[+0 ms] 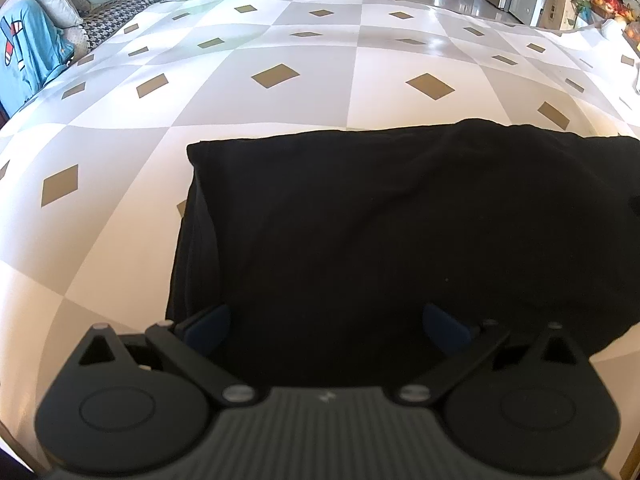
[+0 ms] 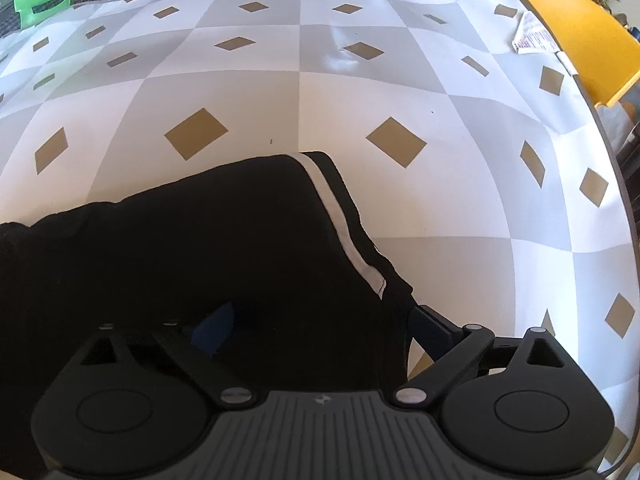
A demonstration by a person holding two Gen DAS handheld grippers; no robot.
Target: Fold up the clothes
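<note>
I am keeping the left hand-held gripper (image 1: 326, 326) spread over the near left end of the black garment (image 1: 400, 220), pads apart, gripping nothing. The garment is lying folded on the checkered desk (image 1: 120, 140), near its front edge. Its long axis is running left to right; the striped end (image 2: 344, 232) is pointing right. The right hand-held gripper (image 2: 320, 328) is standing wide, straddling that end, apparently pinching nothing. For a clean fold I am judging both should close on matching corners and lift together.

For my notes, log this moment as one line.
task: fold clothes | black garment: folded on table | left gripper: open | right gripper: open
</note>
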